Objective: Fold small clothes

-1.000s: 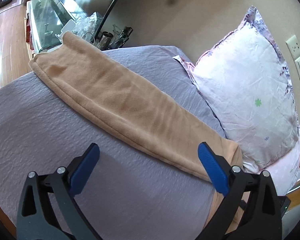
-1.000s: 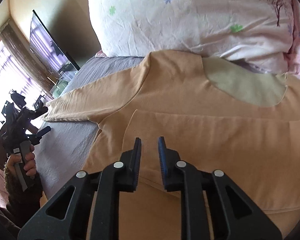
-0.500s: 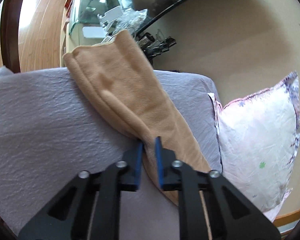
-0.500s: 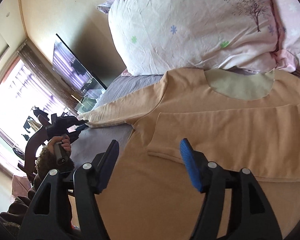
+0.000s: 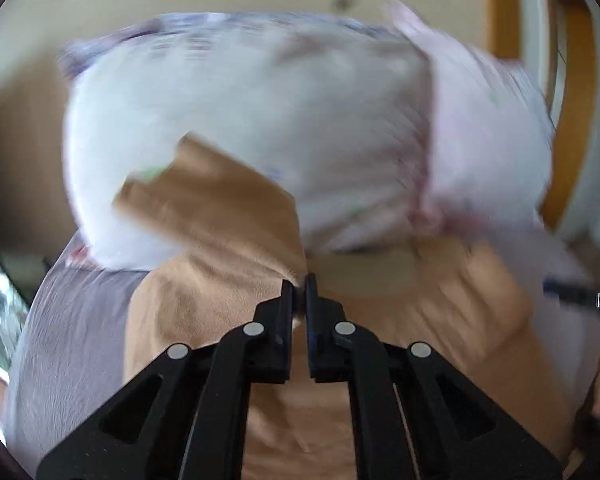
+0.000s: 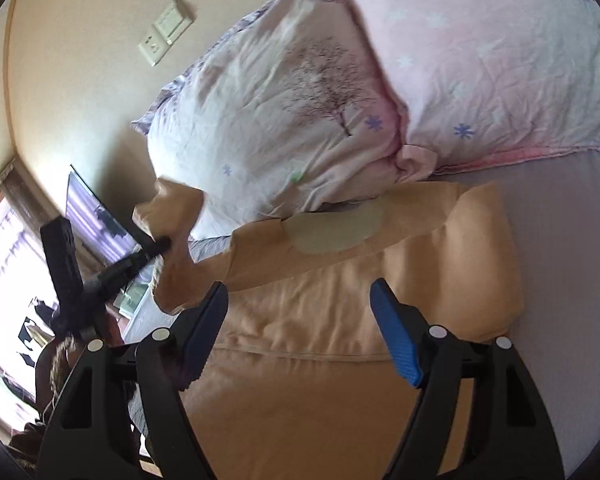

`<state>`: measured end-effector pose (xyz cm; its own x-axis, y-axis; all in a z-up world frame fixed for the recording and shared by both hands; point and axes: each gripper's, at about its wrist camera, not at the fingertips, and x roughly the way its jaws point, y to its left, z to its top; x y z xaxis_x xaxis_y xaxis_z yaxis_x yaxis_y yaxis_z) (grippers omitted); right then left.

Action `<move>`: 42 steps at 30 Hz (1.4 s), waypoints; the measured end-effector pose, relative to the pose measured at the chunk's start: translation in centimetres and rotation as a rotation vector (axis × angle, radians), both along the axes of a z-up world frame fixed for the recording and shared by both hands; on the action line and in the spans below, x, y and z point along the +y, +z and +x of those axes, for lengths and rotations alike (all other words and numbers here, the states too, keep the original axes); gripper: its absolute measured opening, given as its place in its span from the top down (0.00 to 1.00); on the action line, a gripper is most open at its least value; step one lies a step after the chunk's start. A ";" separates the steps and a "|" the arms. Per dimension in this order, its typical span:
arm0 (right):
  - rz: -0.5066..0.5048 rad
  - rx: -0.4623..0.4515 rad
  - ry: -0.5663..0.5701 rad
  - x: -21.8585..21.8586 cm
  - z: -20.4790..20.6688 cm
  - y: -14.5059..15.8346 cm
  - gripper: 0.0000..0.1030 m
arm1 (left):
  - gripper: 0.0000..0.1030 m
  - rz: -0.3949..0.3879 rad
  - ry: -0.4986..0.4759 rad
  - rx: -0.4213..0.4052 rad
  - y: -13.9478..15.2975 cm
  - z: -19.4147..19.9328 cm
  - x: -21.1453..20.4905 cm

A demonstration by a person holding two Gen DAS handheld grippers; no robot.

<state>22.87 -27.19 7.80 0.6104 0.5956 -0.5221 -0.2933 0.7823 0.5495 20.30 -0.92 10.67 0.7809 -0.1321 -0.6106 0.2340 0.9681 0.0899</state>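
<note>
A tan long-sleeved top (image 6: 332, 320) lies on the grey bedsheet (image 6: 560, 208), its neck opening toward the pillows, with one sleeve folded across the body. My left gripper (image 5: 299, 280) is shut on the other sleeve (image 5: 220, 216) and holds it lifted in front of the pillow; the view is blurred. In the right wrist view the left gripper (image 6: 162, 245) shows at the left, with the sleeve (image 6: 172, 216) hanging from it. My right gripper (image 6: 300, 304) is open and empty, above the top's body.
Two pale floral pillows (image 6: 268, 112) (image 6: 480, 52) lie against the beige wall behind the top. A TV screen (image 6: 92, 216) and a window stand at the far left. Wall sockets (image 6: 164, 32) are above the pillows. The grey sheet (image 5: 72, 328) extends left of the top.
My left gripper shut on the sleeve, then lifted it and swung it toward the top's body and the pillows. My right gripper opened and drew back from the folded sleeve.
</note>
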 end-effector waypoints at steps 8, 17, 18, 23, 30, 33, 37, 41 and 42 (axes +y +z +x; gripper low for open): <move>-0.018 0.229 -0.034 -1.7 4.2 -5.9 0.46 | 0.61 0.354 -0.250 0.026 -8.4 -6.3 -9.7; -0.205 0.260 -0.033 2.4 8.6 -8.2 0.93 | 0.45 0.121 -0.046 0.173 -6.5 -8.5 0.9; -0.214 0.229 -0.028 2.8 8.4 -7.9 0.93 | 0.45 0.124 -0.024 0.189 -6.9 -8.4 1.6; -0.207 -0.004 -0.187 0.2 5.3 -1.6 0.93 | 0.45 0.095 0.048 0.278 -8.9 -8.0 4.0; -0.375 0.239 -0.328 -4.9 1.9 -5.2 0.84 | 0.45 0.016 0.032 0.283 -9.0 -8.9 5.3; -0.233 0.183 -0.215 -5.5 -2.7 -3.5 0.43 | 0.39 -0.091 0.002 0.277 -7.9 -11.1 7.3; -0.122 0.184 -0.043 -7.2 -10.0 -3.1 0.32 | 0.35 -0.212 0.005 0.327 -7.5 -14.2 10.8; -0.020 0.220 0.190 -8.3 -17.2 -3.9 0.31 | 0.30 -0.410 -0.113 0.377 -8.3 -19.8 14.5; -0.035 0.238 0.219 -8.5 -18.8 -4.4 0.31 | 0.29 -0.427 -0.111 0.388 -8.8 -20.9 15.2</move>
<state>4.06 -35.68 3.41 0.3282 0.6781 -0.6577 -0.3229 0.7348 0.5965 -0.60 14.26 1.90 0.4786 -0.4973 -0.7236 0.2744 0.8676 -0.4148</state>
